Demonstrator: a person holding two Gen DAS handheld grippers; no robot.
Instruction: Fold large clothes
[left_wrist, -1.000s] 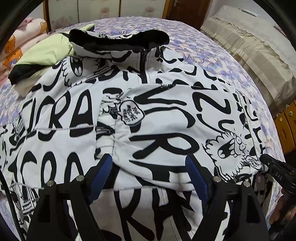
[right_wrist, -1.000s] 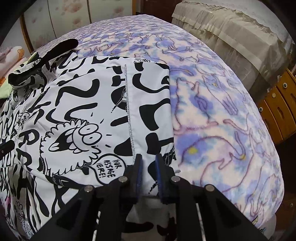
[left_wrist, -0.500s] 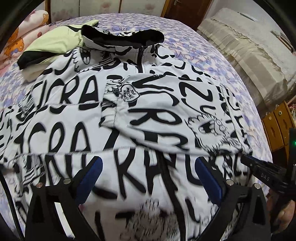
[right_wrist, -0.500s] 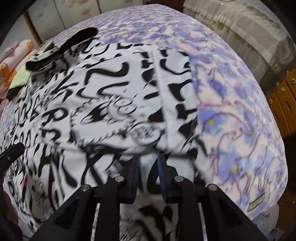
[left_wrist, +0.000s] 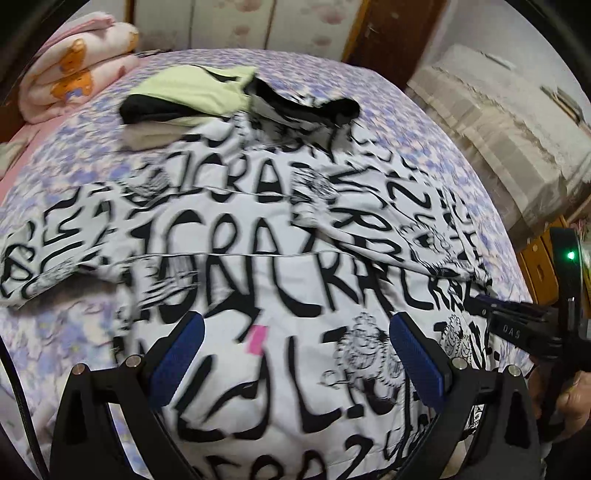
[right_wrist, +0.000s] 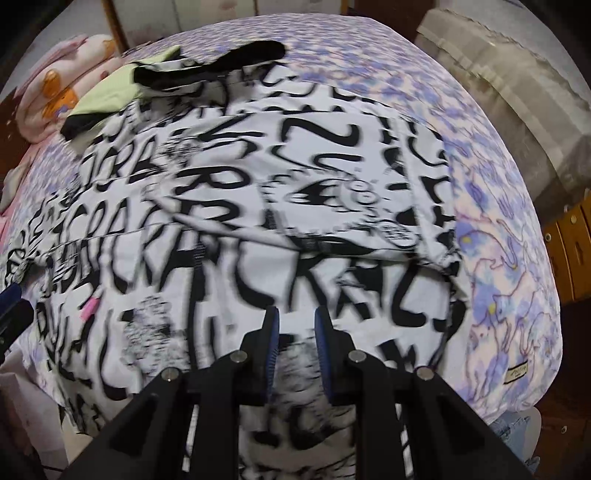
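We see a jacket (left_wrist: 280, 295) of smooth, matt white cloth with black print, its collar (left_wrist: 306, 107) a darker soft fabric. The bed (right_wrist: 498, 236) wears a fuzzy fleece cover. The left tongs (left_wrist: 295, 354) are matt black plastic with ribbed blue pads (left_wrist: 417, 362) and shiny metal screws.

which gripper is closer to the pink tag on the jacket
Left. The left gripper hangs open right over the pink tag, which shows between its fingers. The right gripper sits further along the jacket.
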